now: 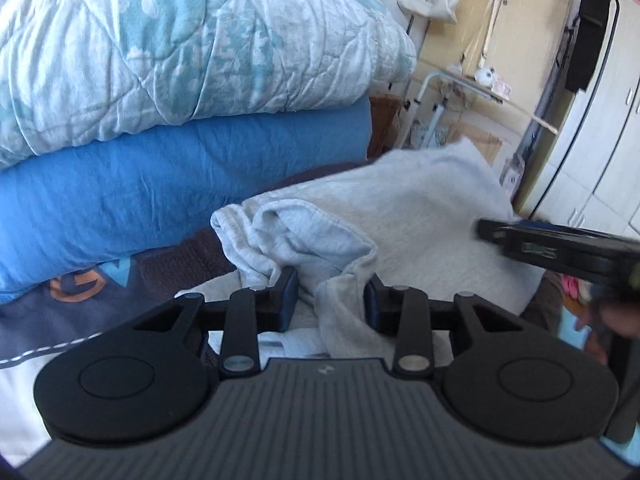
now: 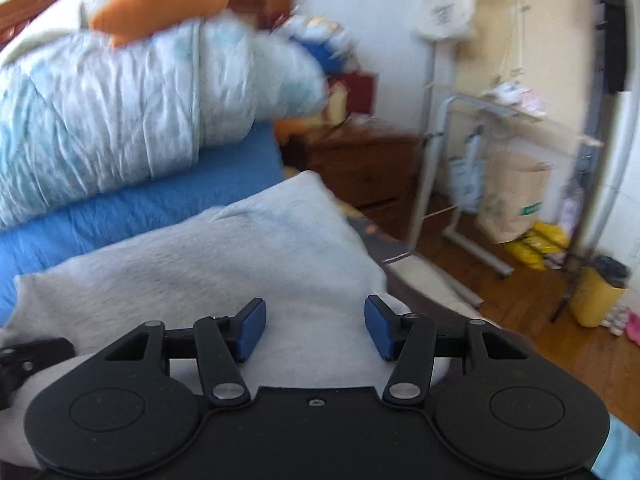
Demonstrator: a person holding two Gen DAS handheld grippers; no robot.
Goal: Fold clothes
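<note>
A light grey sweatshirt point(image 1: 400, 208) lies spread on the bed, one edge bunched into folds near my left gripper point(image 1: 331, 298). The left gripper's blue pads stand apart, with a hanging fold of the grey fabric between them; the fold lies against the right pad and clear of the left. My right gripper point(image 1: 486, 232) comes in from the right, low over the sweatshirt. In the right wrist view, the right gripper point(image 2: 315, 330) is open above the flat grey sweatshirt point(image 2: 224, 248) with nothing between its fingers.
A folded pale blue quilt point(image 1: 160, 48) rests on a blue blanket point(image 1: 160, 184) just behind the sweatshirt. Off the bed's right edge are a wooden nightstand point(image 2: 360, 168), a metal rack point(image 2: 452, 184), a paper bag point(image 2: 512, 200), a yellow bin point(image 2: 596, 300) and a wardrobe point(image 1: 600, 140).
</note>
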